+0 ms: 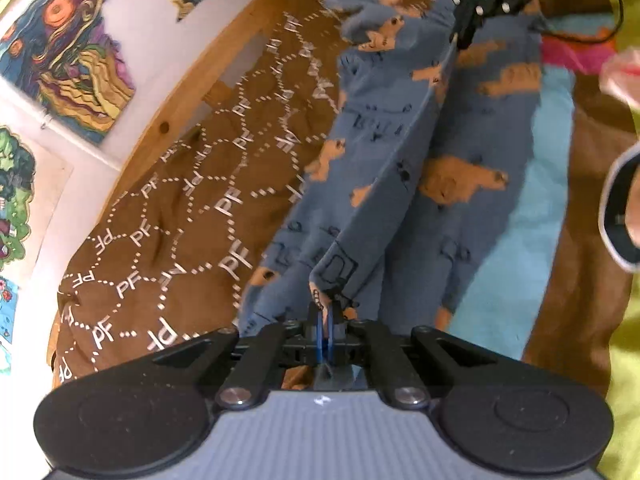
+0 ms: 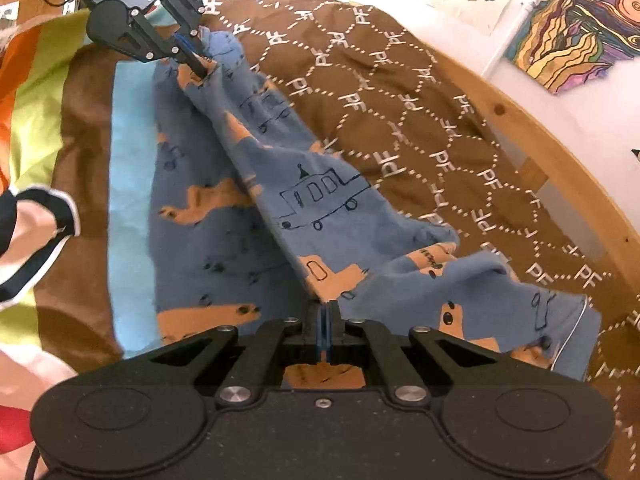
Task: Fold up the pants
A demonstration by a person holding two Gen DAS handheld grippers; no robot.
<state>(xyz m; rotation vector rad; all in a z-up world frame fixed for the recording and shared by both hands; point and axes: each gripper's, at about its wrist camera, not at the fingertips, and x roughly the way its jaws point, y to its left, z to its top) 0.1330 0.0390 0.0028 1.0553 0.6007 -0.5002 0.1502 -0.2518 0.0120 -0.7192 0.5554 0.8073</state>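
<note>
**Two grippers carry a pants edge across the bed**

We hold the blue printed pants (image 2: 304, 200) on a brown bedspread (image 2: 420, 120) lettered "PF", each gripper clamped on fabric. Our left gripper (image 1: 326, 312) has its jaws pressed together on a bunched corner of cloth; our right gripper (image 2: 325, 306) is likewise closed on an edge of the garment. Between the two, the cloth rises off the bed in a taut ridge, while the rest of the pants lies under and beside that ridge, on the bedspread and partly over a light blue stripe (image 2: 130, 200) of the bedding. We judge the two grips are spaced along one edge so that the raised half can be laid over the flat half in a single lengthwise fold, and that the fold is under way, not yet set down.

The right wrist view shows the left gripper (image 2: 196, 66) from outside, biting the far end of the ridge, and the loose waist or cuff end crumpled near the wooden bed frame (image 2: 560, 136). The left wrist view shows the right gripper (image 1: 466, 36) at the far end of the pants, and the drawings (image 1: 64, 52) on the wall beyond the frame.
</note>
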